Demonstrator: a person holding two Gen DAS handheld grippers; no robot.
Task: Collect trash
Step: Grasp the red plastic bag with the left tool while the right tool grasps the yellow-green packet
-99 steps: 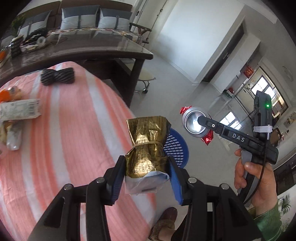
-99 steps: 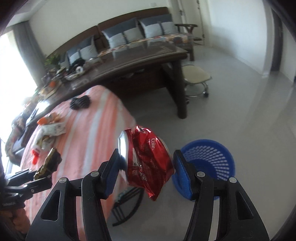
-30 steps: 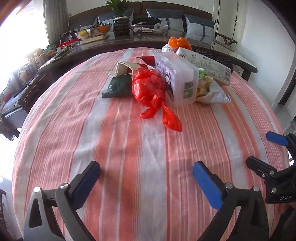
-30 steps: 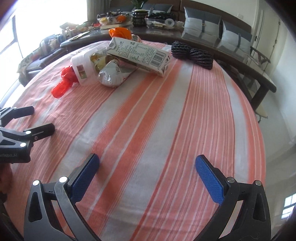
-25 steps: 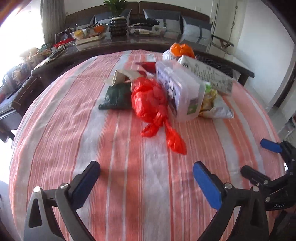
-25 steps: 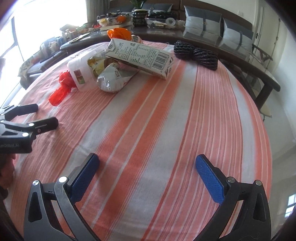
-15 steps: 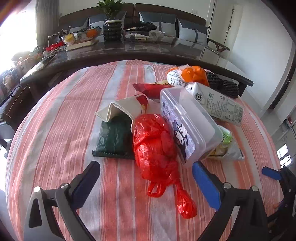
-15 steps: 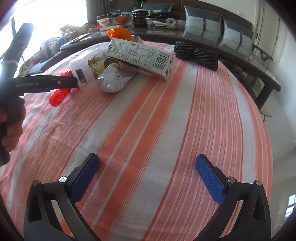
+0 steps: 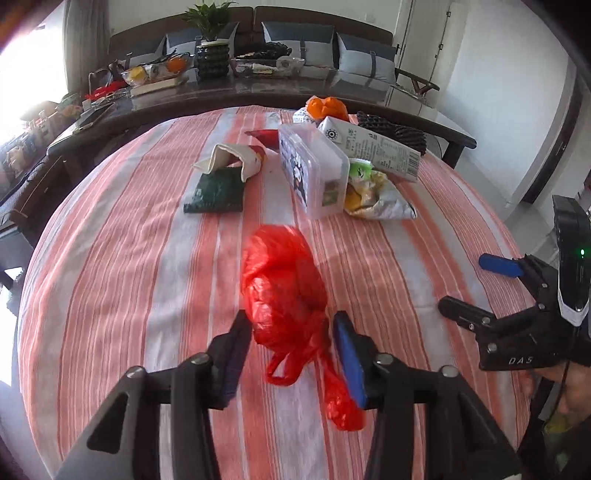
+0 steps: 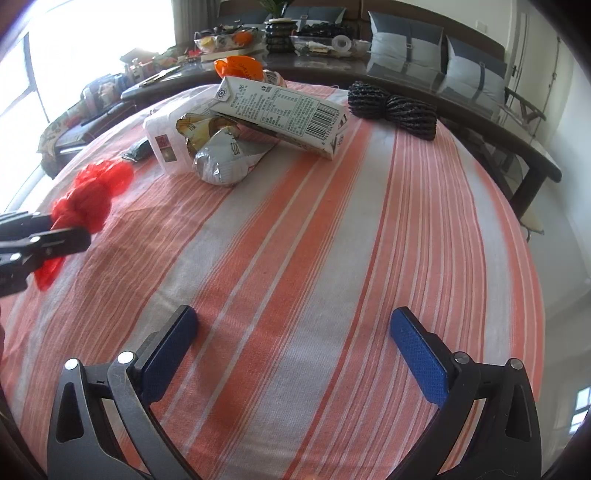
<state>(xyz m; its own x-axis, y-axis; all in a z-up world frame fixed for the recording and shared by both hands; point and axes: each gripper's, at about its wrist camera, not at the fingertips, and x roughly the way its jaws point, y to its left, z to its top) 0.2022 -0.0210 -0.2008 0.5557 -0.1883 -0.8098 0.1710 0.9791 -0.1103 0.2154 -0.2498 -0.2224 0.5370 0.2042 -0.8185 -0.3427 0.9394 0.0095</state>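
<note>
My left gripper (image 9: pixel 291 350) is shut on a crumpled red plastic bag (image 9: pixel 282 288) and holds it over the striped tablecloth (image 9: pixel 129 258); the bag also shows at the left of the right wrist view (image 10: pixel 88 195). Further back lies a pile of trash: a clear plastic box (image 9: pixel 314 173), a milk carton (image 10: pixel 280 110), a silver snack bag (image 10: pixel 225 162), a dark green packet (image 9: pixel 216 194) and an orange bag (image 9: pixel 327 107). My right gripper (image 10: pixel 295 350) is open and empty above the cloth, seen from the side in the left wrist view (image 9: pixel 487 288).
A black netted bundle (image 10: pixel 395 105) lies at the far edge of the round table. A dark long table (image 9: pixel 258 92) with clutter and a sofa with grey cushions (image 10: pixel 406 33) stand behind. The floor drops off at the right (image 10: pixel 565 258).
My left gripper has closed on the red bag and pulled it away from the pile toward me. The right gripper has stayed open in about the same place.
</note>
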